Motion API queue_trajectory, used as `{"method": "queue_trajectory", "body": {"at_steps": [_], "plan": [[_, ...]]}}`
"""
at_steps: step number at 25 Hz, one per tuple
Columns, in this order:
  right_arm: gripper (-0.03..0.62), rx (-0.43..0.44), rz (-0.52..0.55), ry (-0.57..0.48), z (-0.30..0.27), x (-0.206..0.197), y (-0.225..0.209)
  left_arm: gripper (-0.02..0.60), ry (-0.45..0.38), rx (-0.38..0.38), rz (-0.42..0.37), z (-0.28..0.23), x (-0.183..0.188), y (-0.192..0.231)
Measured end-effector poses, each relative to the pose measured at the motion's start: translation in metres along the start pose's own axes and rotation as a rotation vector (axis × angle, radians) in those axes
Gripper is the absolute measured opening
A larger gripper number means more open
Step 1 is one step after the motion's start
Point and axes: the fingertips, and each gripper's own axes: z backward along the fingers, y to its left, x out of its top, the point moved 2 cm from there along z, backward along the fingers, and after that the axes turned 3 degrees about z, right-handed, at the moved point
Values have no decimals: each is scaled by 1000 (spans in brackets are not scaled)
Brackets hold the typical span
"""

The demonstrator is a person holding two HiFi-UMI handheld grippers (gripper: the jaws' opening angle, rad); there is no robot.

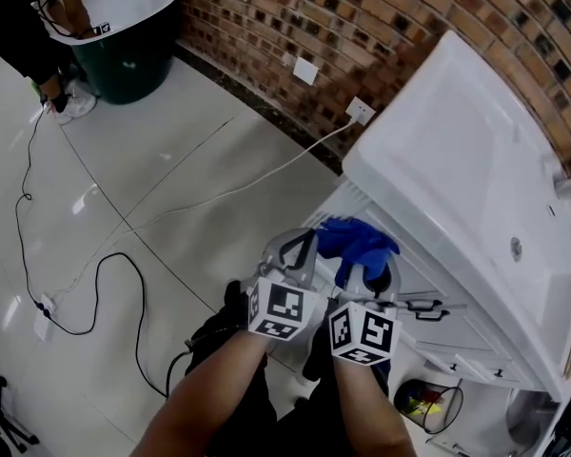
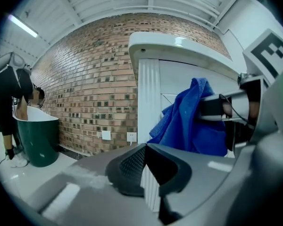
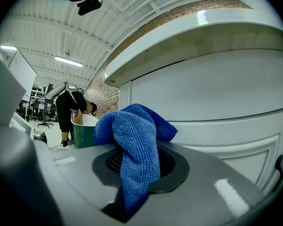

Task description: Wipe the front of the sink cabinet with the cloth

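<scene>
While the right gripper is clamped on the blue cloth, a fold of cloth runs down between its jaws and the rest bunches above them. Cloth sits at the white front of the sink cabinet, near its left corner; actual contact with the panel not resolvable. Dark door handle just to the right.

Left gripper: jaws narrowly apart, nothing in them; the cabinet's fluted corner post shows through the gap. It sits just beside the right gripper, on the corner side of the cloth.

Head view: both grippers low at the cabinet front, left gripper and right gripper side by side, cloth above them.

Surroundings:
- wire bin with yellow contents, at the cabinet's base, to the right.
- white cable from a wall socket across the floor.
- black cable looping on the tiles.
- brick wall behind.
- green tub, well apart; a person bends over it.
</scene>
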Motion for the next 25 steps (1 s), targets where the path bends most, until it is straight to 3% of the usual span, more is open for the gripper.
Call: {"method": "queue_trajectory", "body": {"at_steps": [16,25], "plan": [[78,-19,-17,224,-13,-103,4,5,169,30,21,-18,-50,30],[79,-40,-3,414,-28,-185,14,5,304,-29,57,-33,-96,32]]}}
